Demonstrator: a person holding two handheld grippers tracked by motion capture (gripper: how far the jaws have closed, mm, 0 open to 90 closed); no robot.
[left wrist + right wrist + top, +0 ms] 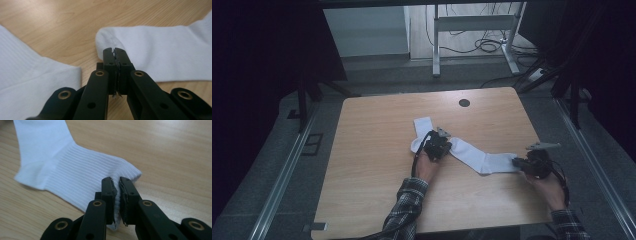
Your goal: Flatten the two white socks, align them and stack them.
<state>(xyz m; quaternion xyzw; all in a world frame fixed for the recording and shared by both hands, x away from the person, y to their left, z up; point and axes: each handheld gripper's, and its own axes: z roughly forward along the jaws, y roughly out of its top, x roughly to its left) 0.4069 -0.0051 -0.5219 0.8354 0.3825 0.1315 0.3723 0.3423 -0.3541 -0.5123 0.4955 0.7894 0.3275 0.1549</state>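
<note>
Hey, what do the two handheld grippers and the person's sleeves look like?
Both the left gripper and the right gripper are black, each with two flat jaws on linked bars set with brass-coloured rivets. A grey three-cornered plate sits on top of each, and a black cable trails back. The sleeves are dark plaid.

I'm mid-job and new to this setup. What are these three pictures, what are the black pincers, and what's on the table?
No robot arm here: a person holds a hand-held claw in each hand. The wide picture looks down from above the wooden table. The two close-ups come from cameras riding on each claw, looking along its black jaws. Two white socks lie on the table. The left claw is shut on the toe end of one sock; a second sock lies beside it. The right claw is shut on the ribbed cuff. From above, both claws appear to hold opposite ends of one sock.
</note>
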